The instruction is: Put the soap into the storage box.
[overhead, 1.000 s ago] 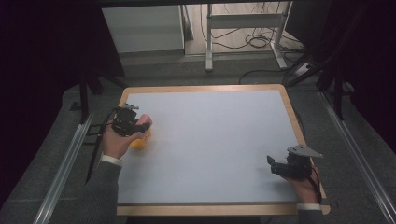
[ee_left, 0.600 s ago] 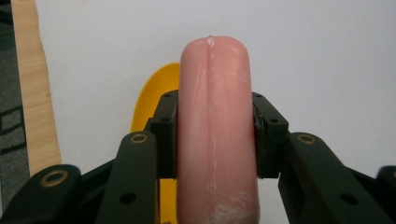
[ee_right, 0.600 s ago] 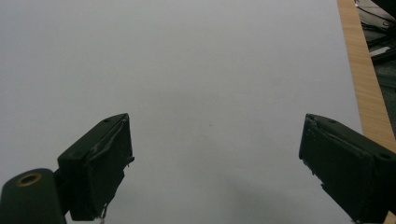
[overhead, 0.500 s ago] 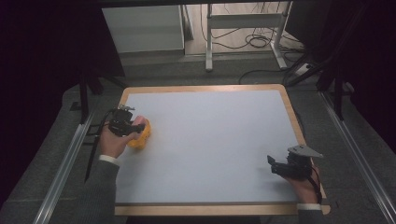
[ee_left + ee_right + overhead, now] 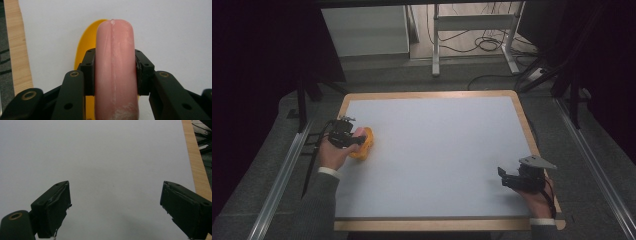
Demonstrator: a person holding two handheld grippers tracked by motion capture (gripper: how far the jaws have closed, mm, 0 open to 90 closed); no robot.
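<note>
Left gripper: I have it near the left edge of the desk, about halfway along that edge. Its jaws are squeezed onto the pink sausage, one pad on each side.

Sausage: it is a smooth pink toy one with a thin seam down its middle. It points away from my hand, and I grip it by the middle so it should not tip or slip.

Yellow bun: it lies flat on the white top, right under the sausage. In the high view it peeks out past my left hand. I cannot tell if the sausage touches it or hangs just over it.

Why held this way: I think the sausage is lined up along the bun so it can go in it or come out of it.

Right gripper: it waits near the right edge, close to the near right corner. Its jaws stand wide apart with nothing between them, just bare white top below. It stays well apart from the food so it is not in the way.

Writing: I see no words, brands or labels on the sausage, the bun, the desk or the grippers.
</note>
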